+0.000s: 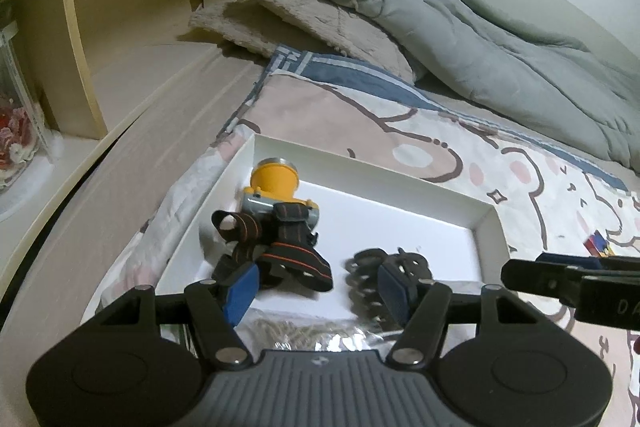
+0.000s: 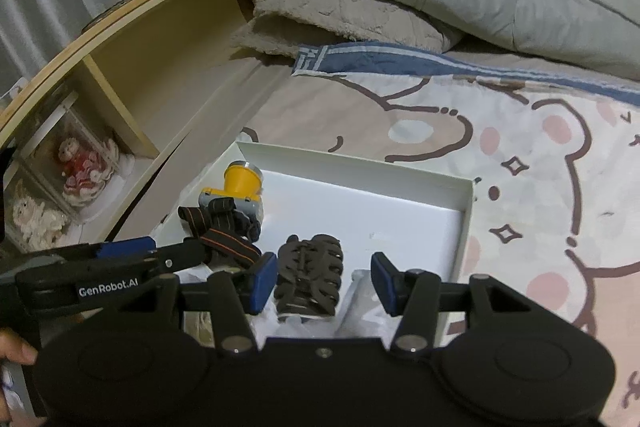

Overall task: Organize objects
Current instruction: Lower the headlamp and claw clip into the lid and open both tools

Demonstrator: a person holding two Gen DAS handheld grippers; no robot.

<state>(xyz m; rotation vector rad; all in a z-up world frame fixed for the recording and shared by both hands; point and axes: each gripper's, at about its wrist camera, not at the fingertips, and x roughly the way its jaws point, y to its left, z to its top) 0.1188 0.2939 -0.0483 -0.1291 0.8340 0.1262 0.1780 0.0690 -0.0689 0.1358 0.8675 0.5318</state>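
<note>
A white shallow box [image 1: 486, 223] [image 2: 466, 211] lies on the bed. In it lie a yellow headlamp [image 1: 276, 187] [image 2: 240, 183] with a black-and-orange strap [image 1: 296, 259] [image 2: 224, 239] and a dark brown hair claw clip [image 1: 372, 275] [image 2: 310, 275]. My left gripper [image 1: 316, 289] is open and empty above the box's near end, between strap and clip. My right gripper [image 2: 324, 281] is open and empty, with the clip lying just below, between its blue pads [image 2: 262, 281]. A clear bag of pale strands [image 1: 304, 333] lies under the left gripper.
A wooden headboard shelf [image 1: 132, 11] [image 2: 168, 39] stands at left, with dolls in clear cases [image 2: 80, 167]. A beige plush blanket [image 1: 304, 15] and grey duvet [image 1: 500, 39] lie at the bed's far end. A small coloured block [image 1: 598, 243] lies on the cartoon sheet, right.
</note>
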